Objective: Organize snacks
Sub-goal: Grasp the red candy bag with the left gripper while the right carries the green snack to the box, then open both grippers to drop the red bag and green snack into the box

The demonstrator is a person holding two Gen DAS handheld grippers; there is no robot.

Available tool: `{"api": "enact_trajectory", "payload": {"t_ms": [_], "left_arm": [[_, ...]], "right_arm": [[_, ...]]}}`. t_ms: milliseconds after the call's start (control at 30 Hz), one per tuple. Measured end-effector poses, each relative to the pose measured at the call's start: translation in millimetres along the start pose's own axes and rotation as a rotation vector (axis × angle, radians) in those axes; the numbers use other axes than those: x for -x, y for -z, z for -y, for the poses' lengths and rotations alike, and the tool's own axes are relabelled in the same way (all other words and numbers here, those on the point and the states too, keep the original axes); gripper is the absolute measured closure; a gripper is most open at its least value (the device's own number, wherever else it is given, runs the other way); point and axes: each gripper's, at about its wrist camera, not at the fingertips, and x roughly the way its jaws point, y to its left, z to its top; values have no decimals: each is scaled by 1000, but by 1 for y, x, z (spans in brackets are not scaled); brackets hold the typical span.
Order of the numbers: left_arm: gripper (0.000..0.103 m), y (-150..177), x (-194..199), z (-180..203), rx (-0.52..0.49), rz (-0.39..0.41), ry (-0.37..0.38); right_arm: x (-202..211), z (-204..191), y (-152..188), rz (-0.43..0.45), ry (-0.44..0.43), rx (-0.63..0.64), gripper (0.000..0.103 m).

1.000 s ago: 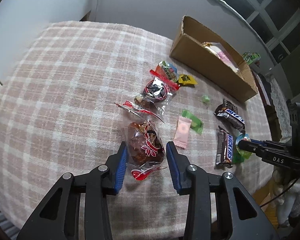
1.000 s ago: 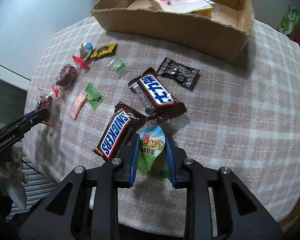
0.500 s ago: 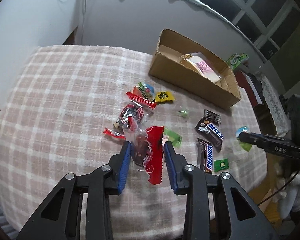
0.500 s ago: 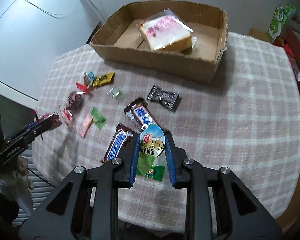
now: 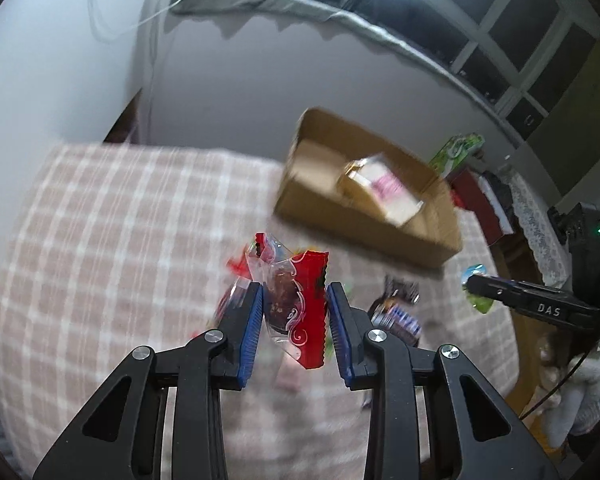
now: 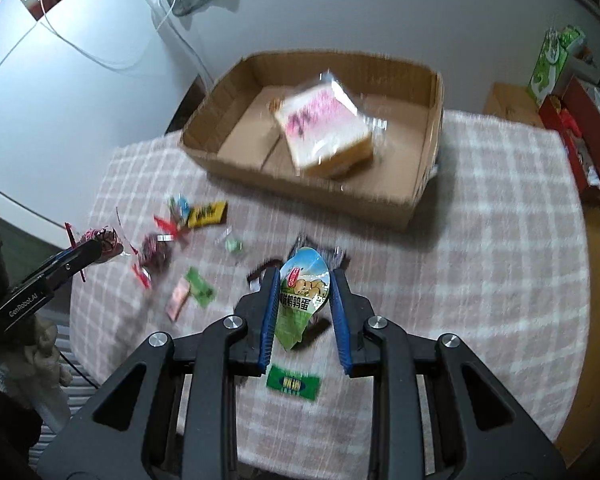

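Note:
My left gripper (image 5: pixel 295 300) is shut on a clear and red snack packet (image 5: pixel 296 304) and holds it high above the checked table (image 5: pixel 100 240). My right gripper (image 6: pixel 304 296) is shut on a green quail-egg packet (image 6: pixel 302 294), also lifted; it shows in the left wrist view (image 5: pixel 476 288) too. The cardboard box (image 6: pixel 424 168) stands at the far side with a wrapped bread slice (image 6: pixel 324 128) in it. Loose snacks lie on the cloth: a yellow packet (image 6: pixel 208 214), a dark red-tied packet (image 6: pixel 156 248), a pink one (image 6: pixel 178 300) and green ones (image 6: pixel 200 287).
A small green packet (image 6: pixel 294 382) lies just below my right gripper. Snickers bars (image 5: pixel 396 316) are partly hidden behind the grippers. A green carton (image 6: pixel 552 64) and red boxes (image 6: pixel 580 120) stand beyond the table's right edge. A wall with cables is behind.
Both grippers have risen and tilted up toward the box, each carrying its packet. The table and snacks look further away and blurred from motion.

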Motion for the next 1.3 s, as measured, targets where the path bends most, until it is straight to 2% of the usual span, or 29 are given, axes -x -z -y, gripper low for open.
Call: {"api": "enact_trajectory", "payload": {"t_ms": [267, 500, 967, 1100, 1133, 1167, 1233, 1300], "left_arm": [[72, -47, -20, 29, -79, 48, 36], [72, -72, -48, 43, -116, 35, 40], [72, -94, -91, 54, -156, -21, 8], [68, -97, -97, 56, -151, -39, 2], [67, -99, -98, 56, -149, -41, 1], [64, -100, -98, 56, -148, -42, 1], [59, -101, -97, 56, -146, -37, 0], [58, -102, -97, 57, -151, -35, -3]], "right_arm": [[7, 8, -42, 57, 33, 14, 77], [-4, 21, -72, 62, 64, 12, 77], [-36, 37, -99, 22, 115, 24, 77], [-40, 37, -102, 15, 127, 33, 76], [-40, 36, -102, 16, 134, 33, 68], [-40, 36, -103, 21, 138, 33, 50], [-37, 35, -102, 38, 144, 34, 34], [-35, 34, -103, 46, 140, 38, 33]]}}
